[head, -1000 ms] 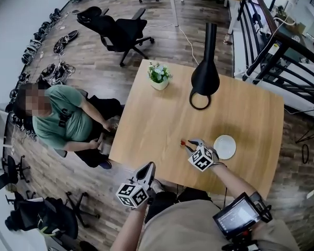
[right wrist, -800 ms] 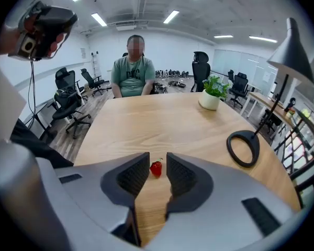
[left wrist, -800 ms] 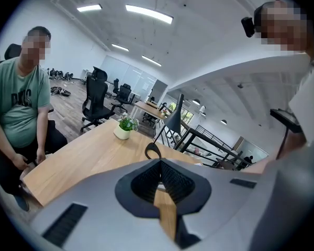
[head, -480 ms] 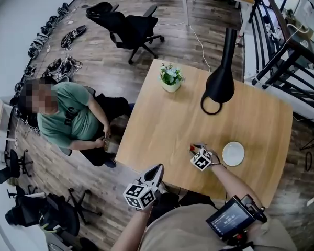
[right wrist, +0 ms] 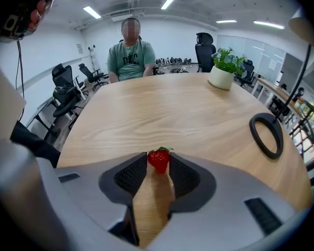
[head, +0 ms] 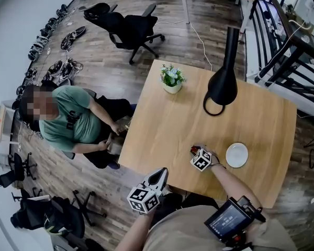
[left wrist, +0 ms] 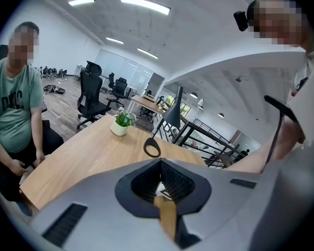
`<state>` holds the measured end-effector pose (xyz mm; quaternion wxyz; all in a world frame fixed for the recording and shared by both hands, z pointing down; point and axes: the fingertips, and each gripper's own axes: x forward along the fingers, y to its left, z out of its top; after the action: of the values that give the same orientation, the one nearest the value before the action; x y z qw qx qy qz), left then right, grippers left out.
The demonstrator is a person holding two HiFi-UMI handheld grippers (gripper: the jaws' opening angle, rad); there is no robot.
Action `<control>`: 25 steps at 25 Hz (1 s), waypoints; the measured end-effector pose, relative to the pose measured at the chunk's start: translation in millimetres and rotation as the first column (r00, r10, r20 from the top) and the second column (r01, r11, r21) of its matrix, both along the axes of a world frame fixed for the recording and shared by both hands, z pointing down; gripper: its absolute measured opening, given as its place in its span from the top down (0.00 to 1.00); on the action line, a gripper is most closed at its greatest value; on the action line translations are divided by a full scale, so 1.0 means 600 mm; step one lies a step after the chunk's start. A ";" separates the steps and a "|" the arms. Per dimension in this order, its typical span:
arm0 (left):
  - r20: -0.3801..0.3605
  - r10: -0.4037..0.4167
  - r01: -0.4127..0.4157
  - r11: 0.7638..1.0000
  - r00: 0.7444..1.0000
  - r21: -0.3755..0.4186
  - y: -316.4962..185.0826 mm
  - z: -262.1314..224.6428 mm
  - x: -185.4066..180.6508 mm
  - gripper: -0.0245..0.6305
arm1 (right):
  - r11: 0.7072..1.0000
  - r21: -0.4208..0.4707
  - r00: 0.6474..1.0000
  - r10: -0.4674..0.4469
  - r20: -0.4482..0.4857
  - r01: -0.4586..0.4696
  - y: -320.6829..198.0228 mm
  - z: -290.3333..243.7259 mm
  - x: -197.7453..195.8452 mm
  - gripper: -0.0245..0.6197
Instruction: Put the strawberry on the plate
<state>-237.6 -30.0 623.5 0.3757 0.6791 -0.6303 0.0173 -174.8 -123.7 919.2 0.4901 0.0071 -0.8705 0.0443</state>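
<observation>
- The right hand-held gripper points down at the table. Its jaws have just been opening and now stand a little apart.
- The strawberry sits on the table, right between the tips of those jaws. Both jaws are very close to it. I cannot tell if they squeeze it.
- The white plate is on the table near the strawberry, on the right side in the head view. It has nothing on it.
- The left hand-held gripper is closed and holds nothing. It hangs by the near edge of the table.
- A black lamp and a small plant pot stand farther back on the table.
- A person in a green shirt sits beside the table.
</observation>
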 end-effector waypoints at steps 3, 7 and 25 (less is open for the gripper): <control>-0.003 -0.004 0.004 1.000 1.000 -0.008 0.005 0.001 0.002 0.96 | 1.000 -0.005 1.000 -0.004 0.014 0.004 0.003 -0.004 -0.007 0.78; -0.003 -0.006 0.006 1.000 1.000 -0.016 0.011 0.000 0.005 0.96 | 1.000 -0.022 1.000 0.011 0.006 -0.011 0.002 0.003 -0.011 0.66; 0.014 -0.013 0.014 0.999 1.000 -0.034 0.039 0.006 0.007 0.96 | 0.980 -0.075 0.977 0.192 0.093 -0.186 -0.018 -0.033 0.005 0.75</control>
<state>-233.6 -6.3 627.0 0.3828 0.6682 -0.6372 0.0303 -171.8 -134.6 899.6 0.4394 0.0715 -0.8874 0.1198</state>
